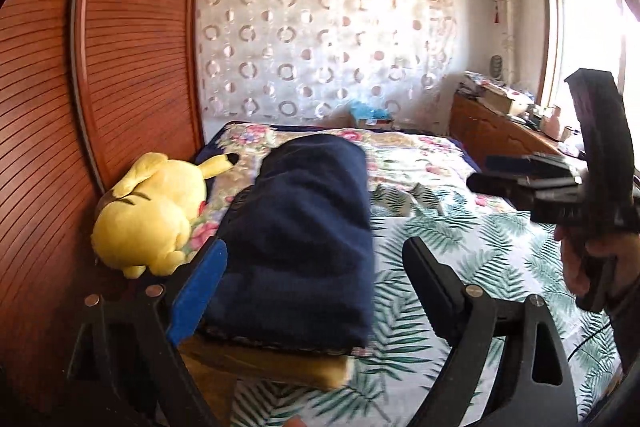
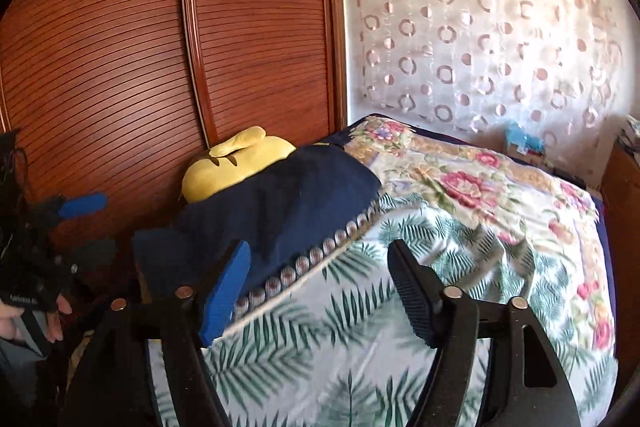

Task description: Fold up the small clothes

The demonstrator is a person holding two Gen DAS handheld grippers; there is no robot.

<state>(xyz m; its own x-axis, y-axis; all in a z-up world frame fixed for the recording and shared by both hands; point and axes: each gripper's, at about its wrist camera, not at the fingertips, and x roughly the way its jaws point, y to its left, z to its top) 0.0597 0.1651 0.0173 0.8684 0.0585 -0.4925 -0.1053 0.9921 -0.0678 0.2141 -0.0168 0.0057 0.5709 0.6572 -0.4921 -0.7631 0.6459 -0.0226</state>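
Note:
A folded dark navy garment [image 1: 304,239] lies on the left side of the bed, on a brownish cushion edge; in the right wrist view the navy garment [image 2: 280,211] lies along the bed's left edge. My left gripper [image 1: 316,259] is open and empty, held above the bed with the garment between and beyond its fingers. My right gripper [image 2: 320,259] is open and empty, above the leaf-print sheet. The right gripper also shows in the left wrist view [image 1: 520,179], at the right, held in a hand. The left gripper shows at the left edge of the right wrist view [image 2: 76,207].
A yellow plush toy [image 1: 152,215] lies by the wooden wardrobe doors [image 1: 120,67], left of the garment. The bed has a leaf-print sheet [image 1: 480,267] and a floral quilt [image 2: 480,187]. A wooden cabinet [image 1: 500,131] with clutter stands right of the bed, near a window.

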